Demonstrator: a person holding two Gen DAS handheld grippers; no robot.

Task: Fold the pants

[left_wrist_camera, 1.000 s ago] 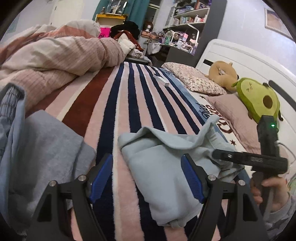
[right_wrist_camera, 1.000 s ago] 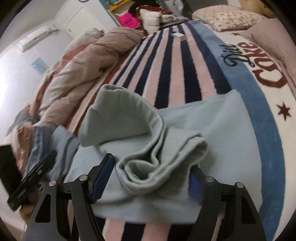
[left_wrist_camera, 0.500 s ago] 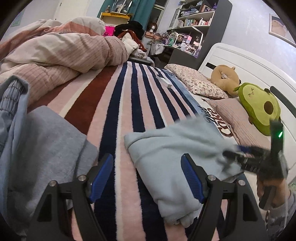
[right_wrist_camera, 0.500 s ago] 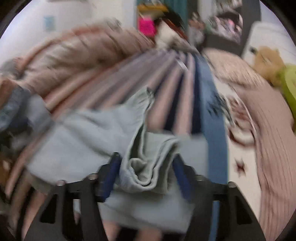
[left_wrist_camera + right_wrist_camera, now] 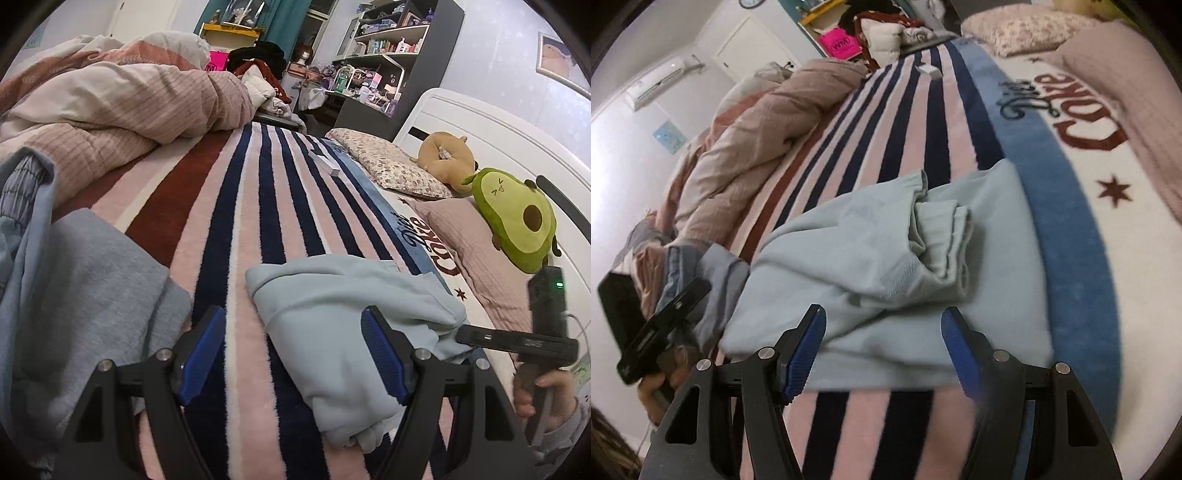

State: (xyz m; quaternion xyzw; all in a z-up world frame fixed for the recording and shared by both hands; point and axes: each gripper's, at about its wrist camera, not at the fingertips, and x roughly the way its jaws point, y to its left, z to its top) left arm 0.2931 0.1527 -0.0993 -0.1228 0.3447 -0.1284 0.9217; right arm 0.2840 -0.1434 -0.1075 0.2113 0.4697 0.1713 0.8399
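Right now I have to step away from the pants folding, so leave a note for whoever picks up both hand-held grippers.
Left hand-held gripper: open, empty, over the striped blanket.
Right hand-held gripper: jaws opening, pads off the cloth.
Light blue pants: lying on the blanket in a folded bundle, one bunched end on top, not flat.
Grey garment: beside them, untouched.
Done: main folds.
Left: probably flatten the bunched end and square the bundle.

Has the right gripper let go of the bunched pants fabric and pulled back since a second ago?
Yes. The right gripper, jaws opening, has backed toward the bed's near edge: the light blue pants fold now lies beyond its pads on the striped blanket.
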